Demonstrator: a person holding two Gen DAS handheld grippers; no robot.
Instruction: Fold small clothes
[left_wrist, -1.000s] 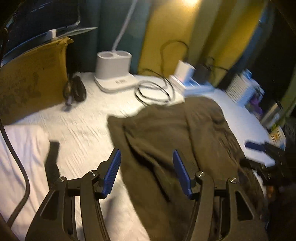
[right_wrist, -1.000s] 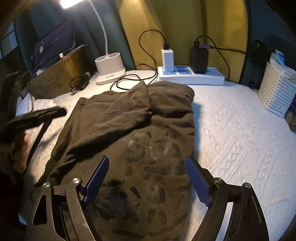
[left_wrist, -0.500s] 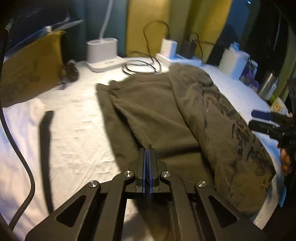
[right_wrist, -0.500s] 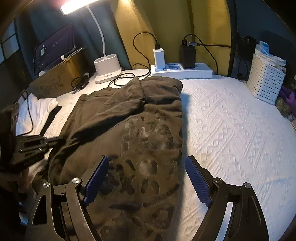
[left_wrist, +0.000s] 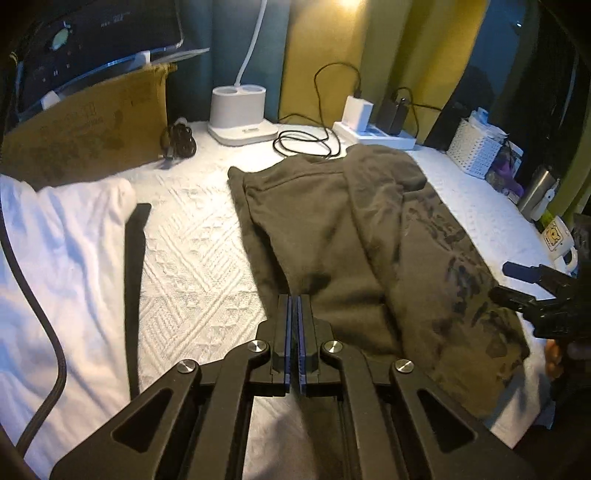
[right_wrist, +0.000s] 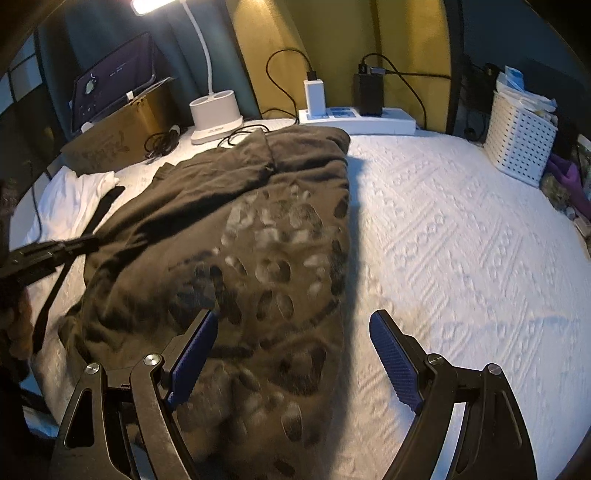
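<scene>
A dark olive sweatshirt (left_wrist: 332, 229) with a dark print lies spread on the white textured bedspread (left_wrist: 192, 258). My left gripper (left_wrist: 294, 301) is shut, its blue pads pressed together above the sweatshirt's near left edge, and no cloth shows between them. From the right wrist view it (right_wrist: 86, 242) hangs in the air beside the sweatshirt (right_wrist: 258, 229). My right gripper (right_wrist: 291, 315) is open and hovers over the near right edge of the printed part, nothing between its pads. The left wrist view catches it (left_wrist: 506, 282) at the far right.
A white cloth (left_wrist: 55, 240) and a dark strip (left_wrist: 133, 277) lie at the left. Along the back stand a cardboard box (left_wrist: 85, 125), a lamp base (left_wrist: 240, 110), cables (left_wrist: 306, 142) and a power strip (left_wrist: 373, 133). A white basket (right_wrist: 517, 136) and a mug (left_wrist: 557, 240) sit right.
The left jaws have gone from open to shut. Both grippers have drawn back toward the near edge of the bed, so more of the sweatshirt shows.
</scene>
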